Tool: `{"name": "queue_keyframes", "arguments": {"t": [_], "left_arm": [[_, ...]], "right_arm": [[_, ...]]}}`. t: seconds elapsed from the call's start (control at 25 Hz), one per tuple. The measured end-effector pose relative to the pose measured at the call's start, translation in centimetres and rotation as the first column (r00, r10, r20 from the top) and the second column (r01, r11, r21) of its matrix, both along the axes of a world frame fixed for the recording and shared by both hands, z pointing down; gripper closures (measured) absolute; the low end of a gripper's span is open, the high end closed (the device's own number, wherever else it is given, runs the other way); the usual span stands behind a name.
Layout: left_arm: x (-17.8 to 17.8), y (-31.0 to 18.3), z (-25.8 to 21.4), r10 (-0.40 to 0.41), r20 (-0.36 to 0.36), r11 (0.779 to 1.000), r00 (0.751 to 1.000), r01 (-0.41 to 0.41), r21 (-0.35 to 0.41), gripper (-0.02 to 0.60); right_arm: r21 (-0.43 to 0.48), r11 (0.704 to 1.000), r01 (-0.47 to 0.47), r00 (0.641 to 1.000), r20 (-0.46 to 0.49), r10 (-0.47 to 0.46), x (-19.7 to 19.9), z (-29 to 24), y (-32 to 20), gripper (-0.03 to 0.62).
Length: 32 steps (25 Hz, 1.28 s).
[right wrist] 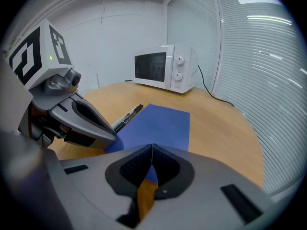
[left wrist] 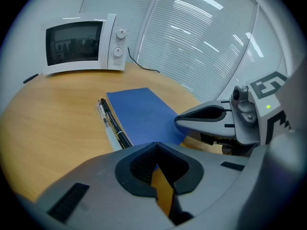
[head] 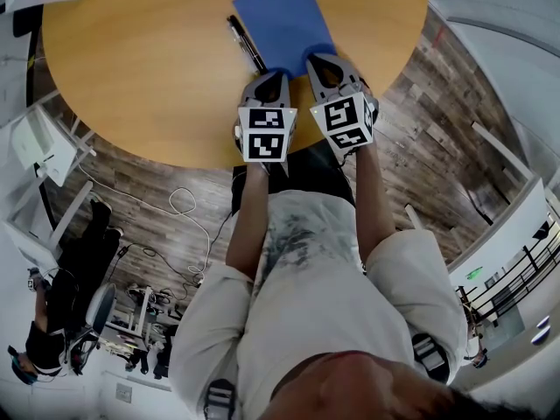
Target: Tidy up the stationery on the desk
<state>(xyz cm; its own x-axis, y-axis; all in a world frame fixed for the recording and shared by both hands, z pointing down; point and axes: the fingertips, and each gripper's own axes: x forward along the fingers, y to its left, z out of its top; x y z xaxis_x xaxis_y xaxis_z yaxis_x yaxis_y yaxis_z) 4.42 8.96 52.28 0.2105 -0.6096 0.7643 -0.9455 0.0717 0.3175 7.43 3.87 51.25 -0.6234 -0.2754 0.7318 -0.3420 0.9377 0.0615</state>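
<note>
A blue notebook [head: 284, 20] lies flat on the round wooden desk [head: 149, 68], near its front edge. A black pen [left wrist: 114, 123] and a clear pen [left wrist: 104, 121] lie side by side along the notebook's left edge [head: 246, 44]. Both grippers hover side by side over the near end of the notebook. My left gripper [head: 276, 75] is shut, its jaws meeting with nothing between them [left wrist: 156, 145]. My right gripper [head: 320, 60] is also shut and empty [right wrist: 152, 147]. In the right gripper view the pens [right wrist: 128, 114] lie just beyond the left gripper's finger [right wrist: 86, 121].
A white microwave [left wrist: 81, 44] stands at the far side of the desk, its black cable [left wrist: 144, 67] trailing toward the window blinds [left wrist: 206, 37]. Below the desk edge are wood flooring, loose cables [head: 179, 204] and a white cabinet [head: 39, 143].
</note>
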Motion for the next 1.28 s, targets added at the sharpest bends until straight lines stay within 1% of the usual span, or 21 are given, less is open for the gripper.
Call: {"name": "queue_keyframes", "arguments": {"t": [0.2,0.4,0.64,0.76,0.92,1.08,1.28], "left_arm": [[-0.9,-0.5,-1.7,-0.016,0.013,0.995,1.000,0.015,0.095,0.574],[-2.3,-0.4,-3.3,-0.064,0.017,0.979,0.998,0.060,0.194,0.574],[-4.0,-0.2,-4.7,-0.127,0.061,0.950,0.990,0.103,0.296,0.574],[-4.6,-0.2,-5.8,-0.152,0.078,0.930,0.985,0.116,0.349,0.574],[-5.0,-0.3,-7.7,-0.168,0.096,0.902,0.981,0.113,0.418,0.574],[-5.3,-0.3,-9.1,-0.183,0.098,0.880,0.978,0.118,0.460,0.574],[-5.3,-0.2,-9.9,-0.188,0.106,0.869,0.976,0.115,0.481,0.574]], "right_arm": [[0.007,1.000,0.029,0.998,0.056,-0.029,-1.3,-1.7,0.2,0.531],[0.013,0.996,0.088,0.990,0.113,-0.088,-2.5,-3.3,0.6,0.531],[0.011,0.987,0.158,0.975,0.156,-0.158,-3.3,-5.4,0.5,0.531],[0.015,0.981,0.193,0.966,0.174,-0.193,-3.4,-6.1,0.3,0.531],[0.013,0.976,0.215,0.953,0.214,-0.213,-3.3,-7.5,0.1,0.531],[0.011,0.973,0.230,0.946,0.234,-0.226,-3.2,-8.5,0.1,0.531],[-0.004,0.970,0.243,0.937,0.260,-0.233,-3.0,-9.2,0.4,0.531]]}}
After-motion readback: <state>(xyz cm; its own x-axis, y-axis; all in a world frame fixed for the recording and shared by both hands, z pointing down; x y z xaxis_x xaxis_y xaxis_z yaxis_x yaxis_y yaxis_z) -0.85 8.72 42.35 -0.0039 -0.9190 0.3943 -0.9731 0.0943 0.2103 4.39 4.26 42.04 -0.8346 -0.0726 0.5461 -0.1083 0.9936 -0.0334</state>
